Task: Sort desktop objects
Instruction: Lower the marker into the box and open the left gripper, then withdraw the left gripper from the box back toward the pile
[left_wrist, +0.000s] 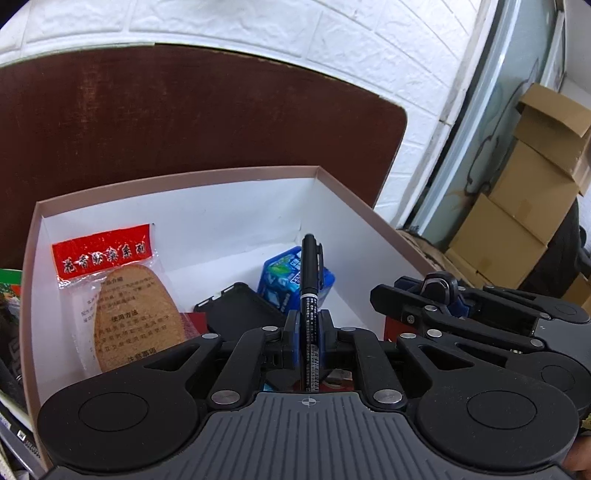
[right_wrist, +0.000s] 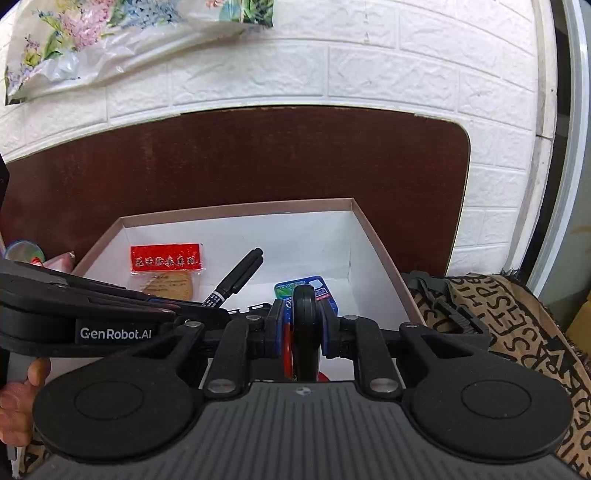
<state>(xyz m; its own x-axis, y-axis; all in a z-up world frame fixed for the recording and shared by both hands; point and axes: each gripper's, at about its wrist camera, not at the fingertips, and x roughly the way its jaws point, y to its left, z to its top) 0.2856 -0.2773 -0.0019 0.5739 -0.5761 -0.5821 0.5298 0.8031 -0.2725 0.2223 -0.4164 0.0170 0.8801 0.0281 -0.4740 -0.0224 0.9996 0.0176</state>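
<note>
The left gripper (left_wrist: 309, 332) is clamped on a black pen (left_wrist: 309, 295), which stands up between the blue pads (left_wrist: 293, 338) over the box (left_wrist: 110, 192). The right gripper (right_wrist: 305, 325) pinches a black wheel-shaped object (right_wrist: 305, 325) edge-on, also above the box (right_wrist: 236, 212); what it is cannot be told.

In the left view the right gripper (left_wrist: 439, 291) sits at 3 o'clock, with cardboard cartons (left_wrist: 524, 206) stacked beyond it at 2 o'clock. The right view alone shows the left gripper (right_wrist: 173, 306) coming in from 9 o'clock with the pen (right_wrist: 236, 277) slanting toward 1 o'clock, a thumb (right_wrist: 37, 371) at 8 o'clock, a patterned cloth (right_wrist: 498, 332) at 3 o'clock and a floral bag (right_wrist: 110, 37) on the brick wall (right_wrist: 406, 66) at 11 o'clock.

The pen is capped, with a clip and white print on its barrel. Inside the box lie a black case (left_wrist: 236, 310), a blue packet (left_wrist: 280, 280) and a clear sachet (left_wrist: 118, 295) with a red label and a tan oval insert. A brown tabletop (left_wrist: 184, 110) lies past the box.
</note>
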